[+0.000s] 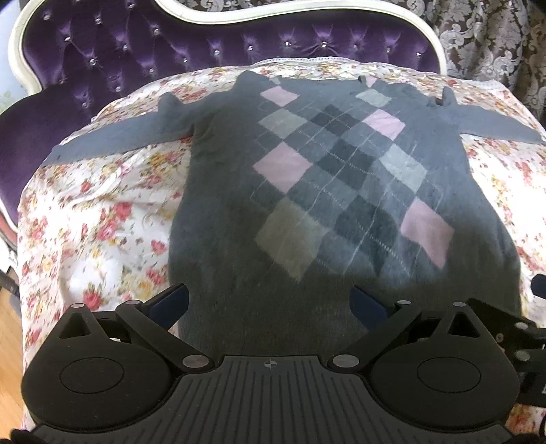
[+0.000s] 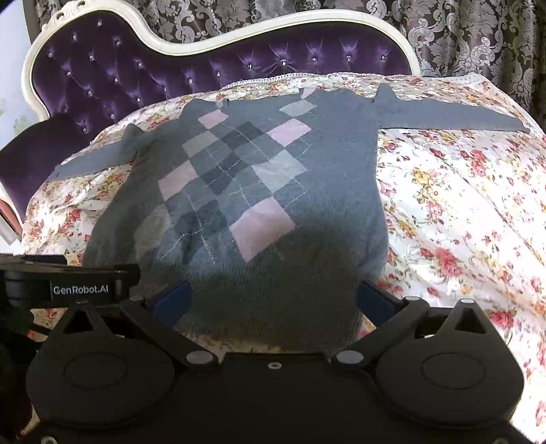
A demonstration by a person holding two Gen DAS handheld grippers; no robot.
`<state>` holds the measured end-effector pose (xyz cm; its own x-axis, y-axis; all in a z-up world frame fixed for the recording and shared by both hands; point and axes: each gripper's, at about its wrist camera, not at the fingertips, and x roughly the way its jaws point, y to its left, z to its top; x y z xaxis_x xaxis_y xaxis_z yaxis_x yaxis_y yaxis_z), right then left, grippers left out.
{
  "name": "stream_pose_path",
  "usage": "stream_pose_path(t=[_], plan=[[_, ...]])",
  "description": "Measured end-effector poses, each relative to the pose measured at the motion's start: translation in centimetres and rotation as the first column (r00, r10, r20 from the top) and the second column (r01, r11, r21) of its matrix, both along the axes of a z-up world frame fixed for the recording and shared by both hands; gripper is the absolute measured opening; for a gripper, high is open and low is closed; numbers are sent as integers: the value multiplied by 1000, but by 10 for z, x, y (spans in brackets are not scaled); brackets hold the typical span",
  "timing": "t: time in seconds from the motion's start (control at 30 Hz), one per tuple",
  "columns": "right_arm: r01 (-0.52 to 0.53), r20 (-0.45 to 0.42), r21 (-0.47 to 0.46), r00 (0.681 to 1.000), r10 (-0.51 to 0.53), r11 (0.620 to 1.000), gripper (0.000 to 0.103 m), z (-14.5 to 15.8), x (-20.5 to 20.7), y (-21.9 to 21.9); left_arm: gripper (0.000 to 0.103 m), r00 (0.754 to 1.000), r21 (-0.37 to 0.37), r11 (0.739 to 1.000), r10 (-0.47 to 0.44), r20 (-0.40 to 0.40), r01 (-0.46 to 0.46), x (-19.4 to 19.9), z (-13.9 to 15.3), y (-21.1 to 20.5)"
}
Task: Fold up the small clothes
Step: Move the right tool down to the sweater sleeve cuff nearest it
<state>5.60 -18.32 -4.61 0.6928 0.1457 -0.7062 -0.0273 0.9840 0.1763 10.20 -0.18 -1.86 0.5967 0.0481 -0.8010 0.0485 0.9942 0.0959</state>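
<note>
A grey knitted sweater [image 1: 225,191] with an argyle panel of pink, pale grey and dark grey diamonds is seen spread flat across the middle of both views, its hem nearest the cameras and its neckline toward the top of the frame. It is laid on a white cloth printed with red and yellow flowers [image 1: 102,218], by which the seat is covered. The two sleeves are stretched out sideways: one is seen running to the left edge of the cloth, the other toward the upper right of the frame. Behind the sweater, along the top of both views, a purple button-tufted velvet sofa back with a cream carved frame [image 1: 136,44] is shown, and a dark damask-patterned curtain [image 2: 477,30] is seen beyond it at the upper right.

The left gripper [image 1: 269,304] is held wide open at the bottom of the left wrist view, its blue-padded fingers set apart over the sweater's hem region. The right gripper [image 2: 273,300] is likewise spread open at the bottom of the right wrist view, the hem lying between its fingers. Whether the fabric is touched by either gripper cannot be told.
</note>
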Motion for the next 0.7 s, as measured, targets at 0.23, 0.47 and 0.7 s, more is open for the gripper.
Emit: stream_pose_path(t=[0.23, 0.47, 0.7], plan=[[-6, -14, -23, 1000, 6, 1000, 102, 7, 17, 3, 102, 1000, -33, 999, -4, -14, 3, 18, 4, -1], [-12, -11, -32, 1000, 12, 999, 102, 12, 30, 4, 102, 1000, -44, 999, -4, -15, 4, 31, 6, 0], [-18, -7, -41, 1000, 17, 999, 102, 14, 46, 0, 102, 1000, -53, 999, 9, -10, -9, 47, 9, 4]])
